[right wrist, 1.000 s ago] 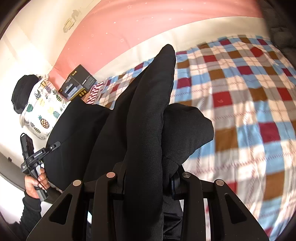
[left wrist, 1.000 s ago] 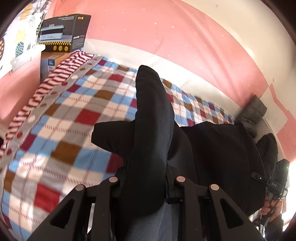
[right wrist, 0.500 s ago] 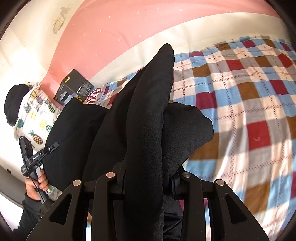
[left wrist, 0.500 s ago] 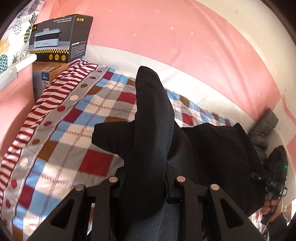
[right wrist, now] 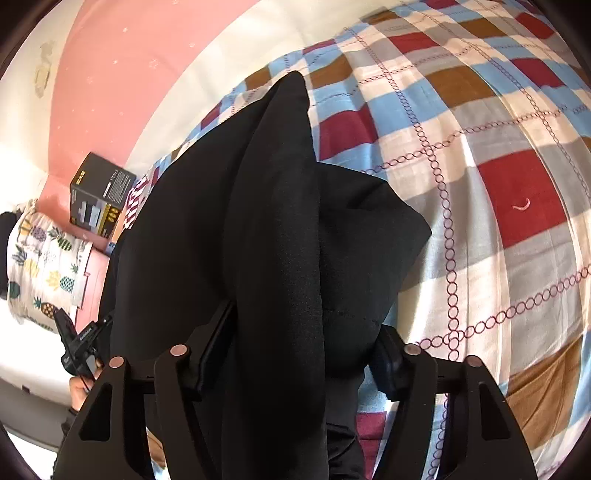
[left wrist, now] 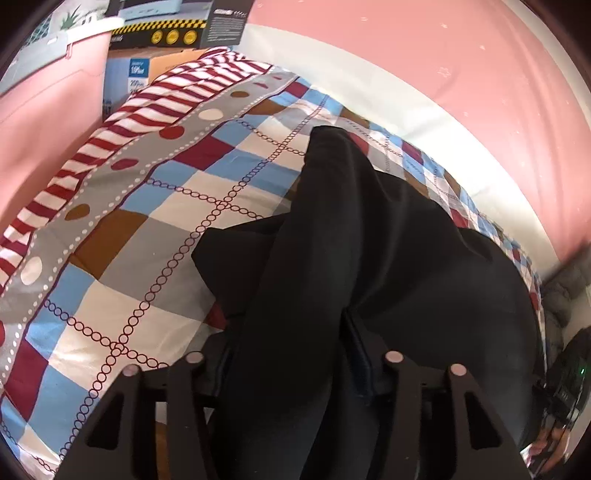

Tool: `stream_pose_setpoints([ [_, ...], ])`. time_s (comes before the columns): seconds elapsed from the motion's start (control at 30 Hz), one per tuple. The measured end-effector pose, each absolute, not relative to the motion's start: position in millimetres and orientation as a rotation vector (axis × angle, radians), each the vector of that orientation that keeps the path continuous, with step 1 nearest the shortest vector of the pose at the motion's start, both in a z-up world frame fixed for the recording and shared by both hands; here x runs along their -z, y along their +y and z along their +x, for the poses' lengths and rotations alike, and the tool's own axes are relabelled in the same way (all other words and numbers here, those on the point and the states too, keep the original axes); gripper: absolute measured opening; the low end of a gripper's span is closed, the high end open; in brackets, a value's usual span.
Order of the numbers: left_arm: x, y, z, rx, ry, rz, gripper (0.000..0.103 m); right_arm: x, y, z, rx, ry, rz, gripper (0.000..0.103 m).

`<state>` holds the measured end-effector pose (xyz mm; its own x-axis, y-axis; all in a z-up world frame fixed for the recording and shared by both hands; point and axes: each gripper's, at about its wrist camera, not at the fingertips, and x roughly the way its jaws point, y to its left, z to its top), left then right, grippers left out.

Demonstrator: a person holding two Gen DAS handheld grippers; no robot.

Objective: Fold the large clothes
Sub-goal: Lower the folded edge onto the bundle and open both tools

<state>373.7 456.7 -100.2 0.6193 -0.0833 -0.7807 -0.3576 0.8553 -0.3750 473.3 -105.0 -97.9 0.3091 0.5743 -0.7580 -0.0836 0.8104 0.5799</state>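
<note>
A large black garment (left wrist: 369,258) hangs between my two grippers over a checked bedspread (left wrist: 147,236). My left gripper (left wrist: 295,369) is shut on a thick bunched fold of it that stands up between the fingers. My right gripper (right wrist: 291,354) is shut on another fold of the same garment (right wrist: 258,221). The fingertips of both are hidden by cloth. The garment's lower part rests on the bedspread (right wrist: 498,184). The right gripper and hand also show at the left wrist view's right edge (left wrist: 565,398); the left gripper shows at the right wrist view's left edge (right wrist: 77,347).
Cardboard boxes (left wrist: 173,33) stand at the bed's head beside a red-striped border of the cover (left wrist: 110,122). A pink wall (left wrist: 443,55) runs along the far side. A pineapple-print pillow (right wrist: 40,258) and a dark box (right wrist: 99,195) lie left. A grey padded garment (left wrist: 561,295) lies at the far right.
Both grippers have come down and forward toward the bed with the garment still held. The bedspread fills more of both views and the boxes have shifted to the top edge.
</note>
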Motion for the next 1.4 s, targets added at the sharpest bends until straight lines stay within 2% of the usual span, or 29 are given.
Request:
stream_pose_setpoints([
  [0.27,75,470,351,-0.161,0.862,-0.597,0.055,73,-116,452,-0.369,1.141,0.414,0.067],
  [0.5,37,464,289,-0.152,0.693,-0.567,0.055,14,-106,403,-0.335,0.931,0.217,0.067],
  [0.53,38,455,284,-0.141,0.695,-0.535,0.055,12,-100,397,-0.342,0.913,0.175,0.065],
  [0.57,42,444,279,-0.133,0.706,-0.492,0.055,12,-89,386,-0.35,0.898,0.114,0.057],
  [0.6,51,434,277,-0.131,0.727,-0.452,0.055,16,-81,381,-0.356,0.903,0.076,0.035],
  [0.63,62,429,279,-0.148,0.76,-0.428,0.055,25,-74,380,-0.357,0.929,0.047,0.021],
  [0.73,94,435,287,-0.199,0.834,-0.473,0.055,66,-66,387,-0.311,1.029,-0.003,0.02],
  [0.83,99,439,293,-0.237,0.839,-0.465,0.055,77,-68,392,-0.287,1.059,0.008,0.02],
  [1.0,89,434,298,-0.285,0.879,-0.445,0.054,72,-66,391,-0.263,1.075,-0.032,0.02],
  [1.3,47,371,231,-0.214,0.831,-0.375,0.054,35,-65,328,-0.312,1.017,-0.029,0.022],
  [1.37,41,357,212,-0.209,0.828,-0.366,0.054,28,-64,313,-0.333,1.009,-0.025,0.027],
  [1.4,39,350,203,-0.207,0.829,-0.363,0.054,23,-63,303,-0.348,0.998,-0.025,0.035],
])
